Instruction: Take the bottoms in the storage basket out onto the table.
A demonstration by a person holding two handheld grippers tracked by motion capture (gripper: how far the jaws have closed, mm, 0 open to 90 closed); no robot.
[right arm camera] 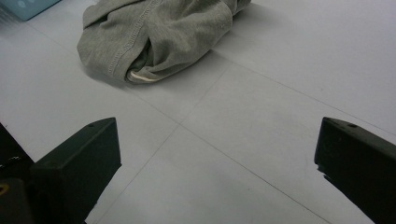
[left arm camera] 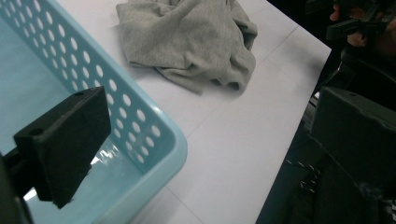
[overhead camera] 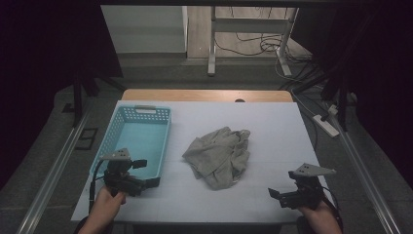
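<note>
Two black two-jaw grippers are what we hold, one in each hand, and both have their jaws spread wide with nothing between them. We take the crumpled grey knit garment (overhead camera: pixel 218 157) as our landmark: it lies in a loose heap near the middle of the white table top (overhead camera: pixel 272 126), touching neither gripper. To its left, a little apart, stands the light-blue perforated plastic basket (overhead camera: pixel 119 127), which holds nothing we can see. Our left gripper (overhead camera: pixel 147 174) sits left of the garment and nearer to us, at the basket's near corner; in the left gripper view one jaw hangs over the basket's inside (just behind its rounded rim) while the other is out past the table's edge. Our right gripper (overhead camera: pixel 276 196) rests right of the garment and nearer to us, well apart from it, over bare table. In the right gripper view the garment (right arm camera: pixel 154 32) lies ahead of the jaws, a pale stitched hem showing at its near fold.
</note>
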